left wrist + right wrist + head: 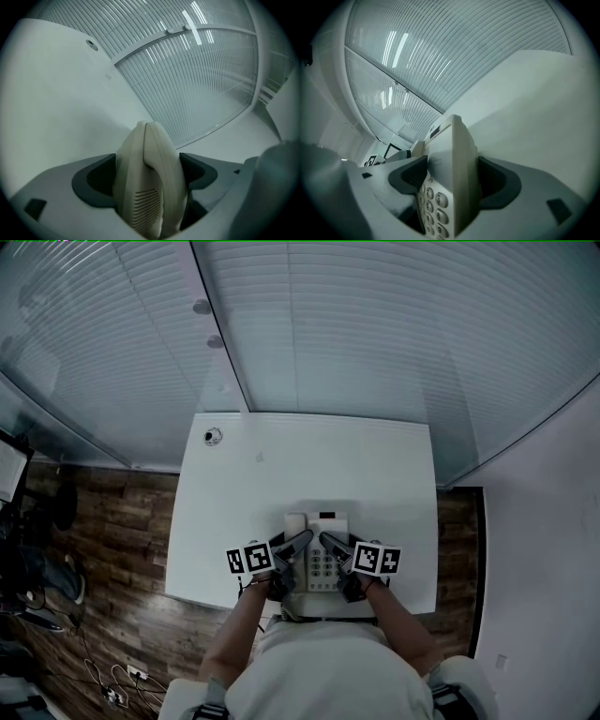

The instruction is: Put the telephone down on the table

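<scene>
Left gripper (302, 540), right gripper (328, 541) clamp telephone (323, 568), hiding its sides.

Head camera plus two gripper cameras.
From high overhead, steeply down at the counter (281, 465); from close and low on either side, past the telephone (322, 563) toward the slatted glass wall (197, 79); sharing telephone and counter across all three.

Upper frame: ribbed, frosted glass partition (394, 343), divided by a slanting frame post (223, 334), two round fittings (202, 307) just left of it. Left: wood-pattern floor (103, 540), dark furniture (37, 559). Lower left: tangled cables (108, 685). Right: white wall (548, 559)
</scene>
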A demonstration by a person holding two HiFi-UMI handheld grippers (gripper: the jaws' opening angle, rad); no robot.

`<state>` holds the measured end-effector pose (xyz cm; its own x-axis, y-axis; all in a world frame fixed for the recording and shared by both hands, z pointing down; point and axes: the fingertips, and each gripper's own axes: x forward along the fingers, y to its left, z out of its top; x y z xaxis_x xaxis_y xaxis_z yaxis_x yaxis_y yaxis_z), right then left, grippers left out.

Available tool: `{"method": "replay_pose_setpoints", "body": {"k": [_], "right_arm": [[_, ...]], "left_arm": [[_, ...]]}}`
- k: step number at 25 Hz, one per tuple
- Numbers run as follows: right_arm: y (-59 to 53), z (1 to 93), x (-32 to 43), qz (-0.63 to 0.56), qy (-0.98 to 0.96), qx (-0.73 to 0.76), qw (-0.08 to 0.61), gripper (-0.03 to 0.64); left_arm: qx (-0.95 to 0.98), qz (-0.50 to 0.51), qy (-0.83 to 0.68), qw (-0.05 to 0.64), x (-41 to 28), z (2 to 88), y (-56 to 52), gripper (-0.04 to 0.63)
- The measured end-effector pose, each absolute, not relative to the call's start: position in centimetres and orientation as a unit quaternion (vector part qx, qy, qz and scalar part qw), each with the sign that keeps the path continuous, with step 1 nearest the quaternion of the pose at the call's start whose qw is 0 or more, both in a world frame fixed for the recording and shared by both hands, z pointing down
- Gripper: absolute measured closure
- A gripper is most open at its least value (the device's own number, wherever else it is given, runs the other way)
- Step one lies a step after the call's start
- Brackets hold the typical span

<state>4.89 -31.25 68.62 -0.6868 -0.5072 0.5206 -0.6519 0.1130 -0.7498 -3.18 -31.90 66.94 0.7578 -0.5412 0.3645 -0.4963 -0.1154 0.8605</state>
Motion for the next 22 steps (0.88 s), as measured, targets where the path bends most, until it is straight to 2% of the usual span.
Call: {"method": "replay_pose_setpoints", "body": {"k": [22], "right_arm": [[-31.06, 68.66, 4.77, 0.538, -0.746, 0.386, 0.074, 0.279]], "left_arm": [[0.742, -0.022, -0.37, 0.559, -3.7, 66.85, -31.23, 0.19]]}}
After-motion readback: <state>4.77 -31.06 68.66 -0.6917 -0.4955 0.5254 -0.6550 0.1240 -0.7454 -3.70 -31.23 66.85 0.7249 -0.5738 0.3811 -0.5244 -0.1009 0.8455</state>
